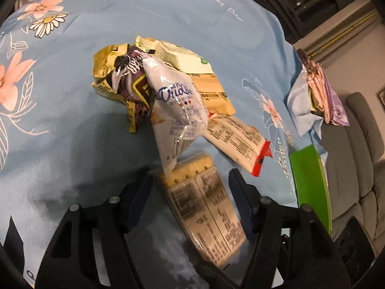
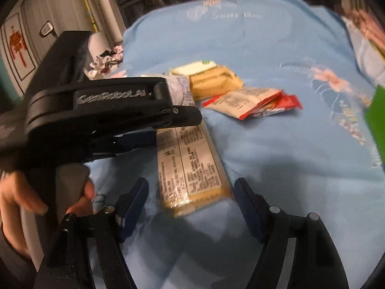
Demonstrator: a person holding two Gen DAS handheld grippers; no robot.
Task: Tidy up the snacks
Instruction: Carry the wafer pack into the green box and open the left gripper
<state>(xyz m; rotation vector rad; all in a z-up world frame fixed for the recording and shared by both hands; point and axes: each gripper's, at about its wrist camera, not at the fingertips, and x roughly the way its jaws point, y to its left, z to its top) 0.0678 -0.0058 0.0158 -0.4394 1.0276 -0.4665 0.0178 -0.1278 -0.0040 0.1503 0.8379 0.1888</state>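
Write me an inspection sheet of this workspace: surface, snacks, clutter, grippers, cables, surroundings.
Surface: light blue floral cloth, wrinkled.
Job's things: cracker pack lying flat between both grippers; white pouch atop a heap with a yellow and purple bag and beige packets; red-edged packet beside it.
Clutter: green board at the cloth's edge; pastel packets beyond.
Grippers: left gripper open; right gripper open; neither presses the pack.
Cables: nothing seen.
Surroundings: grey sofa, dark window.
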